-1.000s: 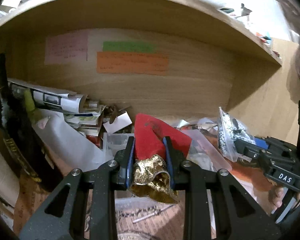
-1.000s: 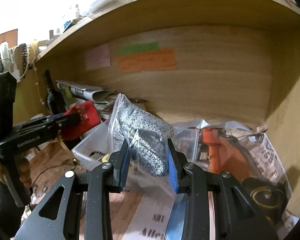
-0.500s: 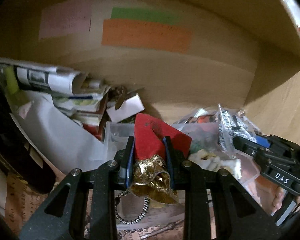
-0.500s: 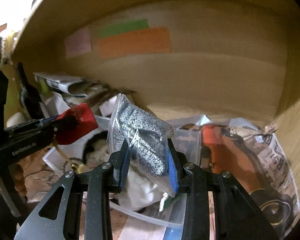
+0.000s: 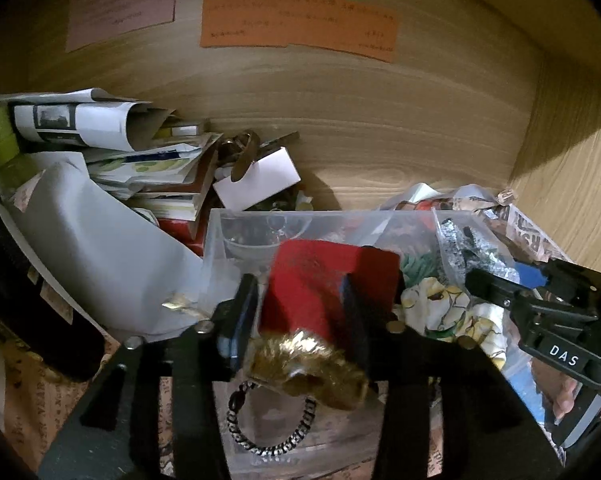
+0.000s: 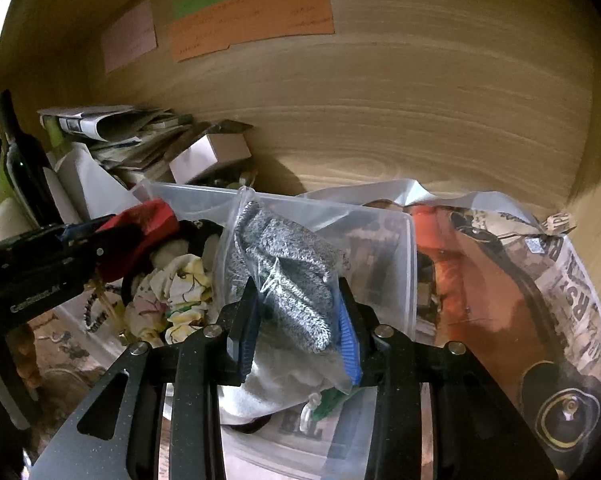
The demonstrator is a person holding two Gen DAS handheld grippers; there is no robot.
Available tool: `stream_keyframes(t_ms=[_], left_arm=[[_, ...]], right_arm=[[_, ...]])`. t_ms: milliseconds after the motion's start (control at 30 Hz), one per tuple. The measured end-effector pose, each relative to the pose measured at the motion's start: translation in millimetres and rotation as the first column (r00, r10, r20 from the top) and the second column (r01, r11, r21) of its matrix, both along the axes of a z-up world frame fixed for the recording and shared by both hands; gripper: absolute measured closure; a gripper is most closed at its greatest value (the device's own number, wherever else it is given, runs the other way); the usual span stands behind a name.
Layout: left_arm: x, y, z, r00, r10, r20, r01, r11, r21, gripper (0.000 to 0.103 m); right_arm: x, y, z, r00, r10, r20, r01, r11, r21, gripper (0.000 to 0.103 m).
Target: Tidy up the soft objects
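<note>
My left gripper point(image 5: 300, 312) is shut on a red felt pouch with a gold trim point(image 5: 320, 284) and holds it over the near left part of a clear plastic bin point(image 5: 260, 220). My right gripper point(image 6: 296, 320) is shut on a clear bag with grey knit fabric point(image 6: 284, 264) and holds it above the same bin point(image 6: 404, 248). A floral cloth point(image 6: 180, 292) and a beaded chain point(image 5: 268, 436) lie in the bin. The left gripper and red pouch point(image 6: 140, 232) show at the left of the right wrist view. The right gripper point(image 5: 540, 304) shows at the right of the left wrist view.
The bin sits inside a wooden shelf with coloured notes point(image 5: 296, 24) on its back wall. A pile of papers and books point(image 5: 112, 152) and a dark bottle point(image 6: 24, 168) stand at the left. A newspaper-print bag point(image 6: 520, 280) lies right of the bin.
Both grippers have moved forward into the shelf and down over the clear bin, each still holding its item. The bin's contents have come into view below them.
</note>
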State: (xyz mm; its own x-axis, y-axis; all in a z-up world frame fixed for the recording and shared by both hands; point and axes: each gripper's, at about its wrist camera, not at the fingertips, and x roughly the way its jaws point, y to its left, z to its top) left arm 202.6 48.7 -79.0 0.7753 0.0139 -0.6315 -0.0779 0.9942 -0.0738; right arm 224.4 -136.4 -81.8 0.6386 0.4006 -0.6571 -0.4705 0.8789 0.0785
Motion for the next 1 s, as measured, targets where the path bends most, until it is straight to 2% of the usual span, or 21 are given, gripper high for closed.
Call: stream_keyframes(t_ms=[100,233,400,667,833,1000], left_arm=[[-8,0,6,1.0,-0.003,0.014,0.003,1.0,-0.002,0.046],[-20,0,18,0.999,-0.014,0.052,0.013,1.0,0.007,0.043],[-42,-5,40,0.992,-0.025,0.126,0.023,1.0,0.02,0.043],[-85,-15,74,0.967,-0.054,0.25,0.047,0.998,0.033,0.041],[-112,-26,89,0.946,-0.081,0.314,0.068,0.996,0.05,0.035],[-135,-31,99,0.928,-0.094,0.361,0.078,0.995,0.058,0.023]], right_arm=[[-1,1,2,1.0,-0.006,0.008,0.006,1.0,-0.015,0.061],[-7,-1,10,0.999,-0.011,0.036,0.011,1.0,-0.011,0.049],[-21,-5,31,0.996,-0.003,0.095,0.001,1.0,0.019,0.047],[-65,-12,73,0.977,0.022,0.21,-0.041,0.995,0.087,0.047],[-94,-16,94,0.96,0.028,0.28,-0.064,0.991,0.12,0.043],[-117,-20,108,0.944,0.026,0.329,-0.081,0.985,0.154,0.036]])
